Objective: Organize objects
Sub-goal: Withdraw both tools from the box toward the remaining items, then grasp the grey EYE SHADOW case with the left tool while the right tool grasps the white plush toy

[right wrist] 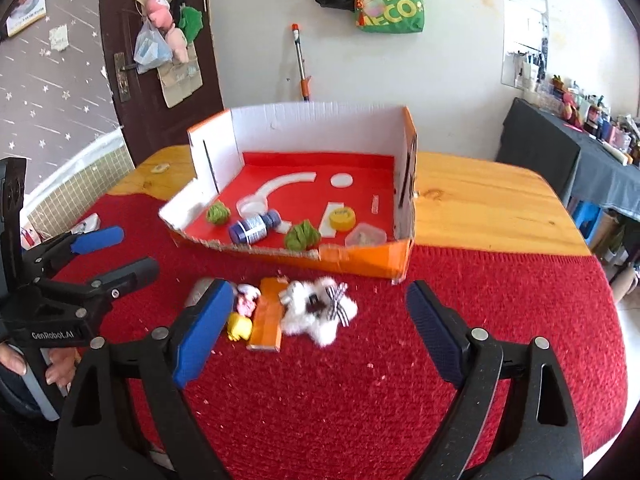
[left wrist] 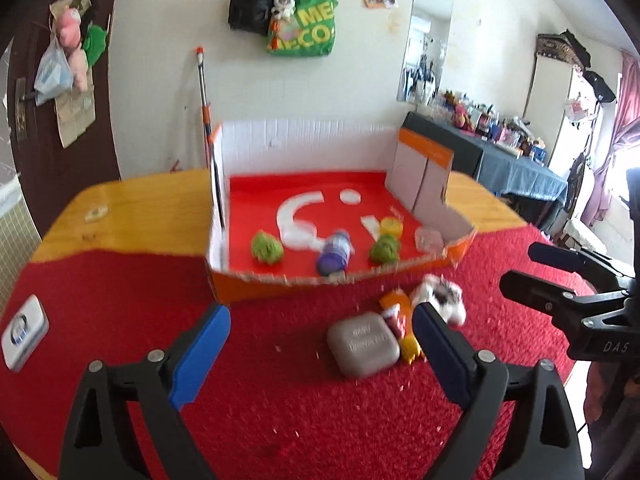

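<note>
An orange cardboard box point(left wrist: 256, 286) point(right wrist: 360, 262) with a red floor stands on the red cloth. In it lie two green fuzzy balls point(left wrist: 266, 248) point(right wrist: 303, 235), a purple bottle point(left wrist: 335, 255) point(right wrist: 253, 228), a yellow lid point(left wrist: 391, 226) point(right wrist: 342, 217) and a clear lid point(right wrist: 365, 236). In front of the box lie a grey case point(left wrist: 363, 345), an orange packet point(right wrist: 267, 314), a small yellow toy point(right wrist: 239, 327) and a white plush point(right wrist: 320, 308) point(left wrist: 440, 294). My left gripper point(left wrist: 322, 354) is open just before the grey case. My right gripper point(right wrist: 318, 330) is open around the plush.
A white remote-like device point(left wrist: 24, 332) lies at the cloth's left edge. The wooden table point(right wrist: 480, 208) shows bare beyond the cloth. A cluttered side table point(left wrist: 516, 152) stands at the right. Bags hang on the wall behind.
</note>
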Motion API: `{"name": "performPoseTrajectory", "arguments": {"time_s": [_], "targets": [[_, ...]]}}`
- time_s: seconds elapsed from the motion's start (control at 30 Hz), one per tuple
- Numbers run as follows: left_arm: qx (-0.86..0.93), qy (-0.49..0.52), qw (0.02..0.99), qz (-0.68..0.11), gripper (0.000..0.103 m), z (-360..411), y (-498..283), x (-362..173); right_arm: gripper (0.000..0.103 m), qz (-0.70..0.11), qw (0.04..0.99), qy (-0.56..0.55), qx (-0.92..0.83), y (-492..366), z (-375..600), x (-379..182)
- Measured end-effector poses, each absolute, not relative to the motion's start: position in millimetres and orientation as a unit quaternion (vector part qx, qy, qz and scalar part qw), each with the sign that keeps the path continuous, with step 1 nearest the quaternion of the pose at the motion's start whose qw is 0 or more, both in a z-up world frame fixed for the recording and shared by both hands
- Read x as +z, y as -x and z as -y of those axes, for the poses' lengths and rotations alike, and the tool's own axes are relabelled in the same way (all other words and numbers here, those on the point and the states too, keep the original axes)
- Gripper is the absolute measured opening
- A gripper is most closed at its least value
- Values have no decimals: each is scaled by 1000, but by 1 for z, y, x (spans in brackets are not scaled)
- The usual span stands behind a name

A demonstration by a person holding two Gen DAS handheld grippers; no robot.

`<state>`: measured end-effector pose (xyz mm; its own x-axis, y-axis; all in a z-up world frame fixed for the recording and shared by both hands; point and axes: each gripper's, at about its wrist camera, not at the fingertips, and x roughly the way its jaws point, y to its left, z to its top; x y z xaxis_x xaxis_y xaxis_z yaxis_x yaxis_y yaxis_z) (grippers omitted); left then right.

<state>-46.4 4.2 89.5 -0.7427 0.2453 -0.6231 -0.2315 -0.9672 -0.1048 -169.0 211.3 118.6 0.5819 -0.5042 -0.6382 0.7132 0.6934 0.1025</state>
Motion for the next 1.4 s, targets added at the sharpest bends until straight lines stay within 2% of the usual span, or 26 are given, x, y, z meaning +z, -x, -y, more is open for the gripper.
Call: {"name": "performPoseTrajectory", "arguments": {"time_s": [0.3,0.33,0.83,1.03,1.4], "targets": [[916,378,133,18,94,-13,56,62,89,-305,859,-219,-349,168,-200,93],[913,384,136,19,95,-14,58,60,89,-329,906,-180,-196,168,-198,92],[886,441,146,6,97,-35,77,37,89,-349,902,-189,-166,162,-185,79],[884,443,150,-7,102,-39,79,33,89,-355,900,-192,-164,161,-182,76],[888,442,125,-13,102,-21,79,33,89,-360,899,-192,-157,157,-180,72]]}}
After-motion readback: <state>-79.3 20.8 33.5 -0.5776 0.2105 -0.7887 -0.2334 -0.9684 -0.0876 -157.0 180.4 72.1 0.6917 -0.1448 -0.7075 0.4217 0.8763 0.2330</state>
